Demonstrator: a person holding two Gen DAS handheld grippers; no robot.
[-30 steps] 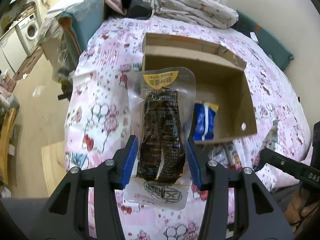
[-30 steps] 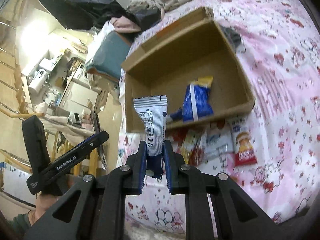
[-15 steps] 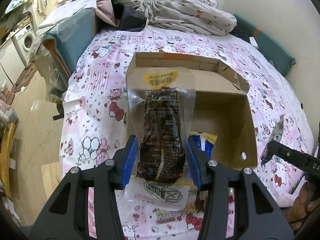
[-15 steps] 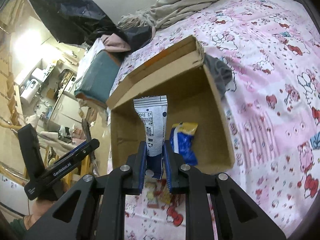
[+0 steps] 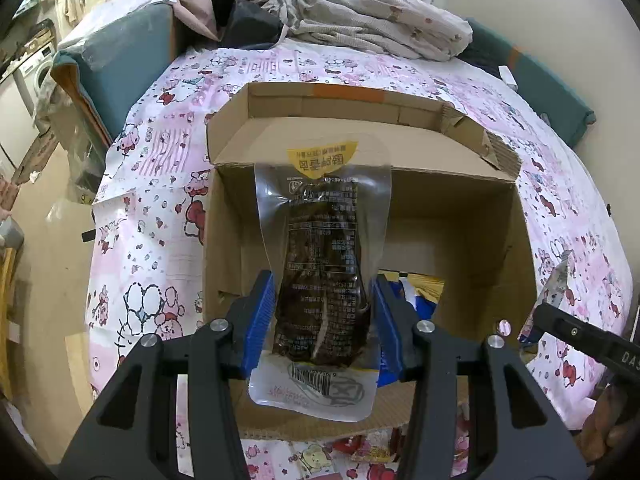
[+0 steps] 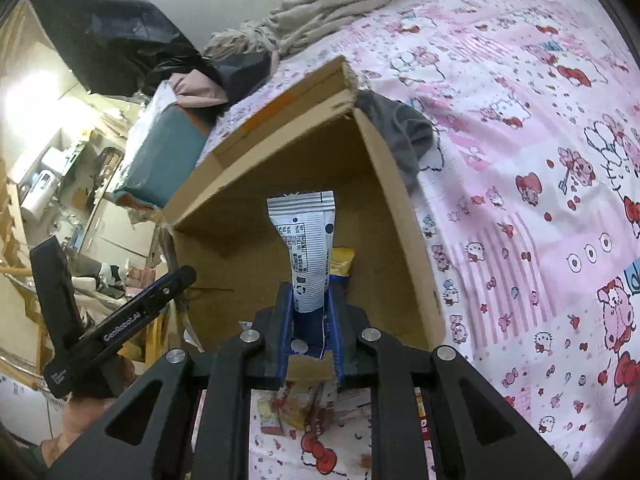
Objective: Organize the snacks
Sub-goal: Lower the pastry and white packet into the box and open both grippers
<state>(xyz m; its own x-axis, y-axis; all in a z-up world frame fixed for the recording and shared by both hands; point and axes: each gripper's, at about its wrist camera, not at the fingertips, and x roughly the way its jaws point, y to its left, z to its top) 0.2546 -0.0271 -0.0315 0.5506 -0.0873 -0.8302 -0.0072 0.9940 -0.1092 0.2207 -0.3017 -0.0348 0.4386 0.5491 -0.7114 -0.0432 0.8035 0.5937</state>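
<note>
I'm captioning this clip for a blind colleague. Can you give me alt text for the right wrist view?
The right gripper is shut on a slim white-and-blue snack packet above an open cardboard box on a pink cartoon-print bedsheet. A blue-and-yellow snack bag shows in the box behind the packet, and the left gripper is at the left edge.

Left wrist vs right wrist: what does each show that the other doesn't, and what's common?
Left wrist only: the left claw shut on a clear vacuum pouch of dark food, and a washing machine far left.

Right wrist only: the right claw shut on a slim white sachet, a grey cloth behind the box, and loose snack packets on the sheet.

Both: the open cardboard box on the pink cartoon sheet, a blue-and-yellow snack bag inside it, and a crumpled blanket behind.
</note>
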